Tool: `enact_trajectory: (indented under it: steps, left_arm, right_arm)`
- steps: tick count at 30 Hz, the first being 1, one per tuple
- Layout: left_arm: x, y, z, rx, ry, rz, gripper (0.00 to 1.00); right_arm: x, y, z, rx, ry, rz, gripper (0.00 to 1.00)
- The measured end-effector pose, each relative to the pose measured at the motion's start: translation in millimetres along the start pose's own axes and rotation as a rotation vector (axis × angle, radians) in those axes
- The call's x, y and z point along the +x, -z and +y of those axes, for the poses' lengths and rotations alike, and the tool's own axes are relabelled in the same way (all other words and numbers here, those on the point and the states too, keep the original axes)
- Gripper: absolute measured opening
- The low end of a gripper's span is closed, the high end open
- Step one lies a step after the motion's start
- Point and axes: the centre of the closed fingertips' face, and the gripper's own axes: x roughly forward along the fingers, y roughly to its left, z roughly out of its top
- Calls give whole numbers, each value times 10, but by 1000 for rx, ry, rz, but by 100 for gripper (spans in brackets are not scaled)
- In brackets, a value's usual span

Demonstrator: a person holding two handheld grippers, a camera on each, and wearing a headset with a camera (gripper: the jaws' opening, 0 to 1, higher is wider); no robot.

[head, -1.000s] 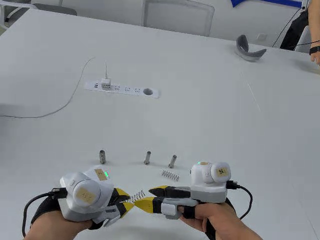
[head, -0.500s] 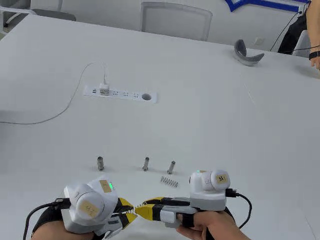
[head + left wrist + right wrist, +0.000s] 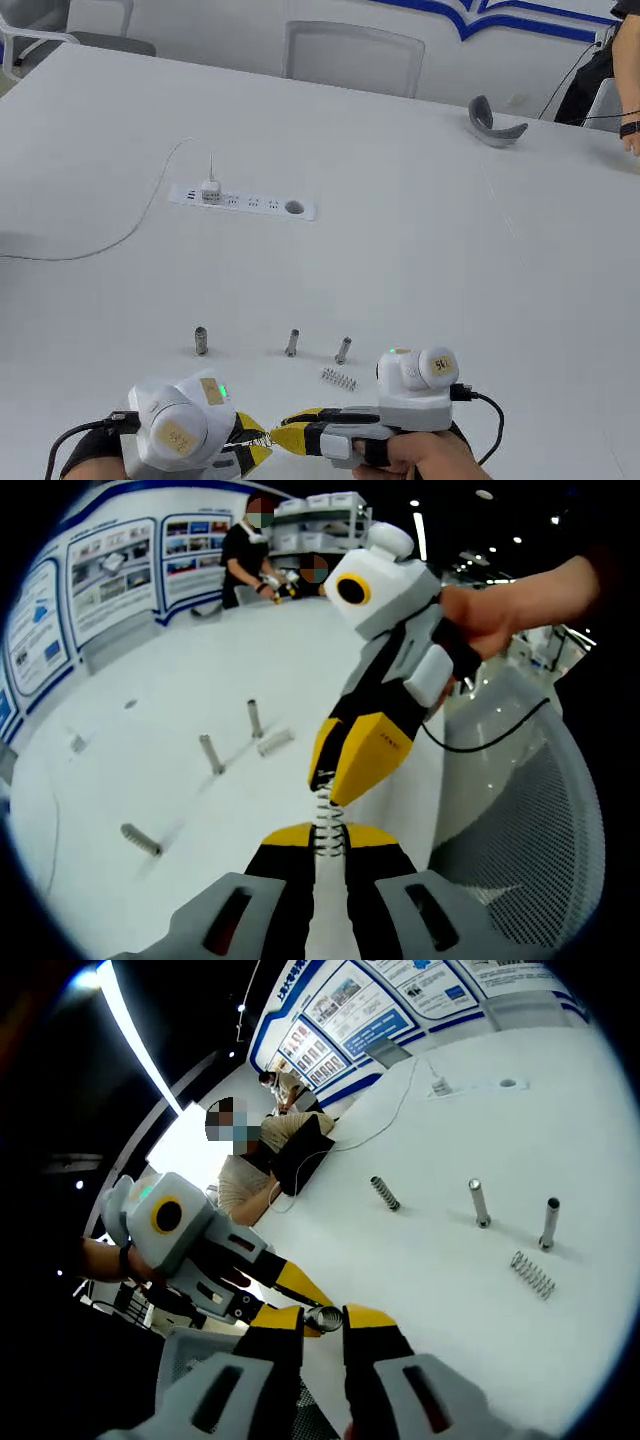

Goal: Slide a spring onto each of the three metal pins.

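Left gripper [image 3: 325, 832]: clenched on one end of a spring [image 3: 323, 805], its yellow tips pinching the coil at bottom centre of the left gripper view.

Right gripper [image 3: 322, 1320]: clamped on the other end of the same spring, which appears end-on between its tips at the bottom of the right gripper view.

So the spring is held by both grippers, tip to tip, at the bottom edge of the head view.

Just above the grippers in the head view, three metal pins stand upright in a row on the white table [image 3: 420, 250]:
- Left pin [image 3: 201, 341] has a fitted spring [image 3: 384, 1193] around it.
- Middle pin [image 3: 292, 343] and right pin [image 3: 343, 350] are bare.
- Loose spring [image 3: 339, 378] lies flat just below the right pin, near it but not touching.

Farther up, left of centre, is a white power strip [image 3: 243, 201] with a charger [image 3: 210, 187] plugged in.

At upper right is a grey curved object [image 3: 495, 118]; can't tell what it is.
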Motion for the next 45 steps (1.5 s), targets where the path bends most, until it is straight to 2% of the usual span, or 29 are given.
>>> enact_trajectory:
  steps: [10,13,16,25,31,40,45]
  left_arm:
    - [-15,3,10,1,0,-7,10]
    - [-19,-32,14,0,5,-21,10]
    - [-19,-65,11,2,13,-33,9]
    - [-63,-131,8,16,24,-63,9]
    - [-91,-138,-30,31,39,-71,9]
    - [-126,-73,-63,55,50,-58,9]
    - [-141,-37,-58,54,53,-55,9]
  right_arm:
    - [36,20,62,-48,-2,43,14]
    - [46,60,88,-113,1,97,14]
    - [41,92,45,-187,21,160,12]
    - [27,3,118,-302,-24,244,12]
    - [50,16,179,-399,-57,326,14]
    - [113,79,219,-461,-95,405,14]
    - [142,99,238,-455,-117,412,13]
